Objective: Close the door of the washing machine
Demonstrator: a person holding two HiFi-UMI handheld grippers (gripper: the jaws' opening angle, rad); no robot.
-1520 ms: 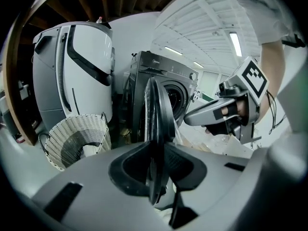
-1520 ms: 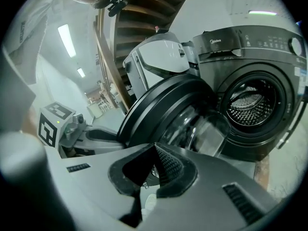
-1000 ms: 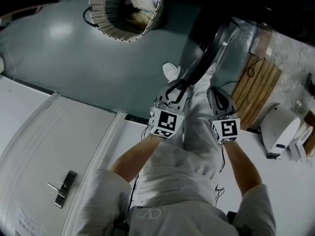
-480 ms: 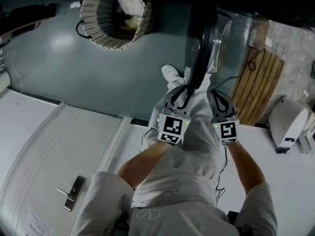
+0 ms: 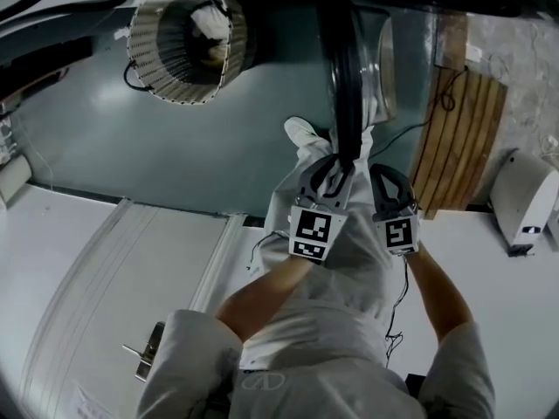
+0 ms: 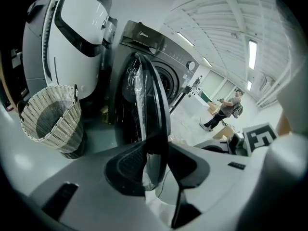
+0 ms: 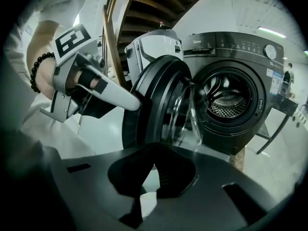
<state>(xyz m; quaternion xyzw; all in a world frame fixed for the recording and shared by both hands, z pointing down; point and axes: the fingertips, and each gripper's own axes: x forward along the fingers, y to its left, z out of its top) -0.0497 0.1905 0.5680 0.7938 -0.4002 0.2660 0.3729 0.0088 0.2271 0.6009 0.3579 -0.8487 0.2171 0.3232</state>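
Note:
The dark washing machine [image 7: 236, 85] stands with its drum [image 7: 230, 100] exposed and its round glass door [image 7: 159, 100] swung partly out. From the head view the door [image 5: 342, 77] shows edge-on. My left gripper [image 5: 332, 175] straddles the door's rim [image 6: 153, 109]. Its jaws have just been opening, and the rim sits in the gap with one white finger [image 7: 118, 96] against the outer face. My right gripper [image 5: 389, 192] hangs beside it on the glass side, fingertips together [image 7: 154, 150], nothing held.
A woven laundry basket [image 5: 179, 46] with clothes stands left of the machine. Wooden slats [image 5: 458, 138] lean at the right, with a white appliance [image 5: 524, 203] beyond. A white panel with a handle [image 5: 148, 356] lies at bottom left. A person [image 6: 226, 110] stands far off.
The door has swung from a slant to edge-on in the head view. Both grippers moved along with it, the left one staying at the rim.

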